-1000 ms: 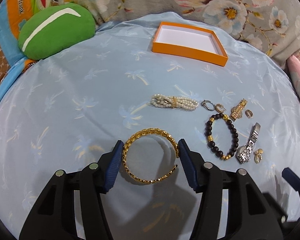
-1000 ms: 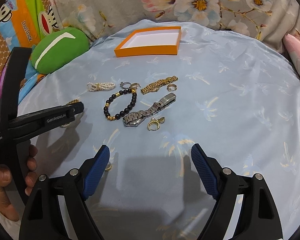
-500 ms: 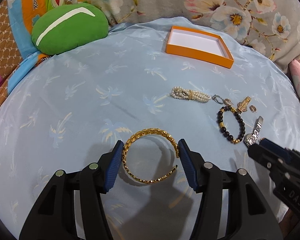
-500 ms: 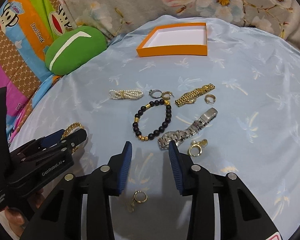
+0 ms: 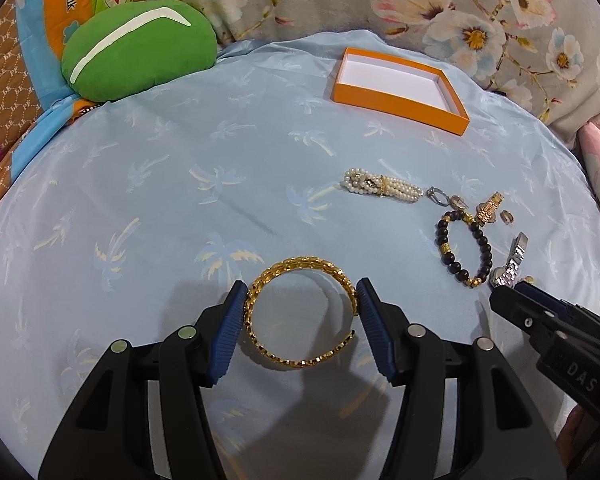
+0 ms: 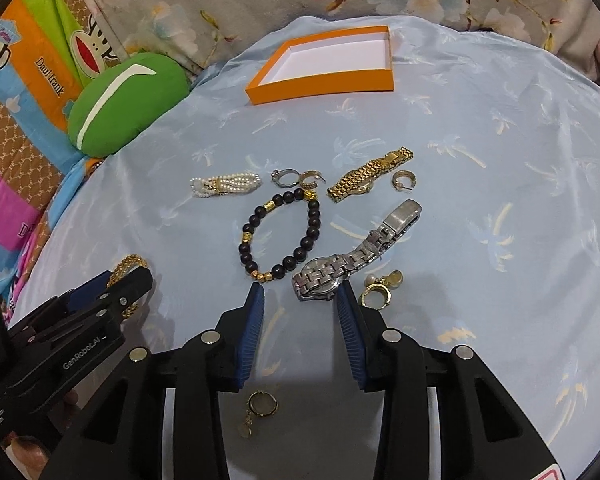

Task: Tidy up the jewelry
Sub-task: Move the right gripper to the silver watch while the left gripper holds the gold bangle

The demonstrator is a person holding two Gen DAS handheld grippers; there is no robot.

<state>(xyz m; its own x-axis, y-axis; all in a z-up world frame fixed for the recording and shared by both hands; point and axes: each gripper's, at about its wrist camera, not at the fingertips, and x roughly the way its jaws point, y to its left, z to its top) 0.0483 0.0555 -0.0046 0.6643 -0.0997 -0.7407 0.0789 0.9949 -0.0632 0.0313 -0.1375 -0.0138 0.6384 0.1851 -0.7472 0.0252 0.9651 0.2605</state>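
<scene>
The blue palm-print cloth [image 5: 148, 200] covered the whole working surface. At about one o'clock in the left wrist view sat the orange tray [image 5: 396, 102], open, white inside and holding nothing, well apart from everything else.

The left gripper [image 5: 302, 300] was pinching the gold bangle [image 5: 300, 312]. Both blue pads touched the outer rim of the open ring on opposite sides, and the bangle's gap lay toward five o'clock, near the right pad. The hold looked sound but thin. An open bangle can spring or twist if squeezed harder, so the sensible course was to keep the pressure as it was, carry the ring level toward one o'clock, and let go only once it was over the white floor of the tray.

The right gripper [image 6: 300, 300] stood spread, pinching nothing. The case end of the silver watch [image 6: 320, 280] lay between its tips, its band running off toward one o'clock. I judged this the next pick. Closing across the round case rather than the loose links should keep it from dangling.

The rest lay in a loose cluster in the right wrist view. The black bead bracelet [image 6: 312, 224] was just beside the watch at eleven o'clock. The gold watch [image 6: 364, 180] and pearl bracelet [image 6: 224, 186] were farther off. A gold earring [image 6: 376, 294] lay just outside the right pad, close enough to be nudged, and another small gold earring [image 6: 262, 404] lay low between the jaw arms.
</scene>
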